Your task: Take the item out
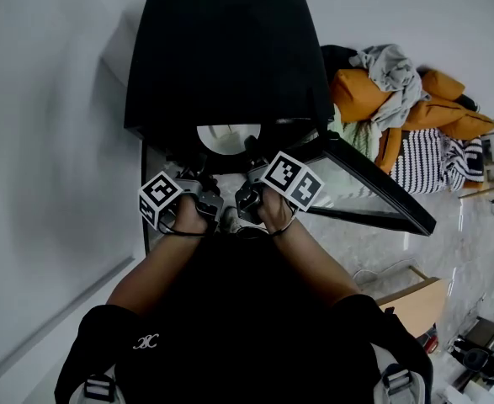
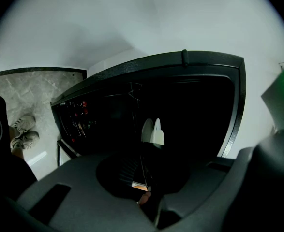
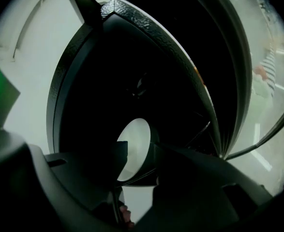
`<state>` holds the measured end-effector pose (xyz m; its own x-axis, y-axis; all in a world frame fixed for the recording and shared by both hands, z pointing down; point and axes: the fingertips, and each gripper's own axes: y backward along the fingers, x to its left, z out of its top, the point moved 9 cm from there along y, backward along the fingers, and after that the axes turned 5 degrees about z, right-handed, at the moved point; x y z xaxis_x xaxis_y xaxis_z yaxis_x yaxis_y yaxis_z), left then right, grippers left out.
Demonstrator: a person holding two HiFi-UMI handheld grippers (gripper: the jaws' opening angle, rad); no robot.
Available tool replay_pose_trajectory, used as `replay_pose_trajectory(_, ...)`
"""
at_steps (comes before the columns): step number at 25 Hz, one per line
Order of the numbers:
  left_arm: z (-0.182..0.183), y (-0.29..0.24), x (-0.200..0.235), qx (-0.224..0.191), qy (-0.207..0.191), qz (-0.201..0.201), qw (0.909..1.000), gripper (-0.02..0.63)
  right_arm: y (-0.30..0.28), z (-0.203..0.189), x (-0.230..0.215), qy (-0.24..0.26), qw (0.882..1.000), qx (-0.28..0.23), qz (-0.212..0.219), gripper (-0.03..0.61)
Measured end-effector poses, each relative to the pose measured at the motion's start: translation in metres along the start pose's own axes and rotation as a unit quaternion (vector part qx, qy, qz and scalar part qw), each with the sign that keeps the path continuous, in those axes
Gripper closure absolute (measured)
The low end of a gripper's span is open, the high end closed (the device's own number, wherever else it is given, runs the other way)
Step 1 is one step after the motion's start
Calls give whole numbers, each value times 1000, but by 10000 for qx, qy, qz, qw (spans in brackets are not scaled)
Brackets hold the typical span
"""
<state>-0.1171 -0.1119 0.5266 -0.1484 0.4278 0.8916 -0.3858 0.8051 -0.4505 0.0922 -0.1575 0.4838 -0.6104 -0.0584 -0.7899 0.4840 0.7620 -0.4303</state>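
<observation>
So we're standing right up against the black oven (image 1: 225, 57), with its glass door (image 1: 369, 188) swung open on our right side. The white plate (image 1: 227, 137) is in the mouth of the cavity, partly tucked under the oven's top edge, and both claws are parked just in front of it.

Our left gripper (image 1: 194, 175) has its jaws nearly together. In the left gripper view the plate shows up edge-on as a pale sliver right at the jaw tips, against the dark inside of the oven, so it looks like that claw is pinching the rim.

Our right gripper (image 1: 251, 160) is spread wide. In the right gripper view the plate is a pale oval sitting in the gap between the two dark jaws, and neither pad seems to be pressing on it. That view is rolled over quite a bit, so the oven frame curves round the whole picture.

Off to the right, past the door, there's a heap of clothes and orange cushions (image 1: 398, 99) on the floor. The left gripper view also catches a pair of shoes (image 2: 23, 132) on the marble floor (image 2: 35, 88) beside the oven.
</observation>
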Motion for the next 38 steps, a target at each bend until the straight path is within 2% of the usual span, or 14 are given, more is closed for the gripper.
replay_pose_trajectory(4,0,0,1,-10,-28,-26,10000,574,-2,-4,0,-897,9959,102,63,419)
replay_pose_trajectory(8,0,-1,3,-67,-210,-92,9997,574,-6,-5,-5,-2108,9773,167,150,419)
replay_pose_trajectory(16,0,-2,5,-5,-88,-125,9999,574,-12,-4,-8,-2684,9629,286,9,419)
replay_pose_trajectory(19,0,-3,7,12,-83,-148,9999,574,-13,-5,-9,-2768,9605,281,-47,432)
replay_pose_trajectory(23,0,-4,6,61,-89,-162,9998,574,-15,-7,-12,-2538,9656,457,-349,540)
replay_pose_trajectory(29,1,-6,7,121,-115,-200,9997,574,-15,-7,-12,-2214,9728,554,-392,545)
replay_pose_trajectory(38,1,-6,6,136,-114,-258,9995,574,5,-10,-18,-2326,9702,594,-324,548)
